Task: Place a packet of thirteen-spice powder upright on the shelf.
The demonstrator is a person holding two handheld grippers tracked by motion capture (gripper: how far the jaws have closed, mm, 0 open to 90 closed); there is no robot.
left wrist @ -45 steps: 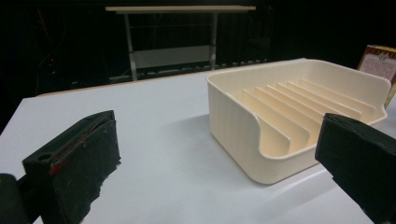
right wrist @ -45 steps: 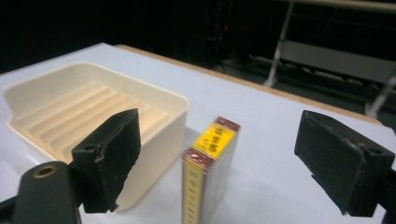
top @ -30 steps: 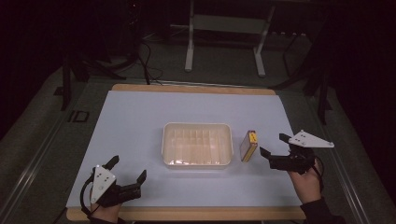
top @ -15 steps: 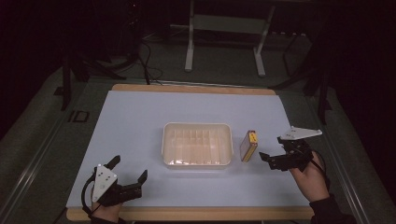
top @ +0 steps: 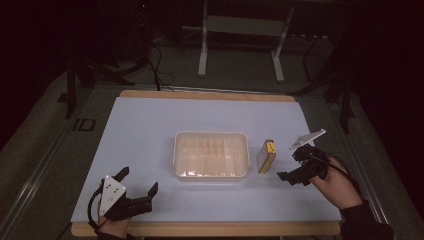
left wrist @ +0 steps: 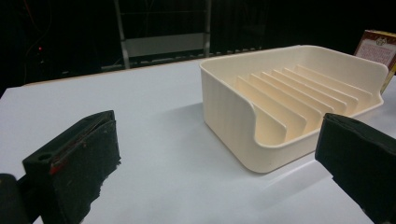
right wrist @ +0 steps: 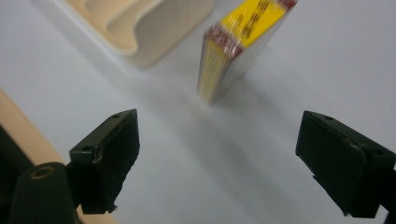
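Right claw (top: pixel 294 167) spread, closing slightly, empty; yellow box (top: pixel 266 156) lettering blurred

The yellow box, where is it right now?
In the high view the yellow box stands on the white table, just right of the cream tray, with the right gripper close beside it.

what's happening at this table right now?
A person holds a gripper in each hand at a white table. The right gripper is aimed at a small yellow box that stands on edge just right of a cream slotted tray. Its fingers have just been closing a little but are apart, with the box ahead of them, not between them. The left gripper rests open near the front left edge, holding nothing. The tray looks empty.
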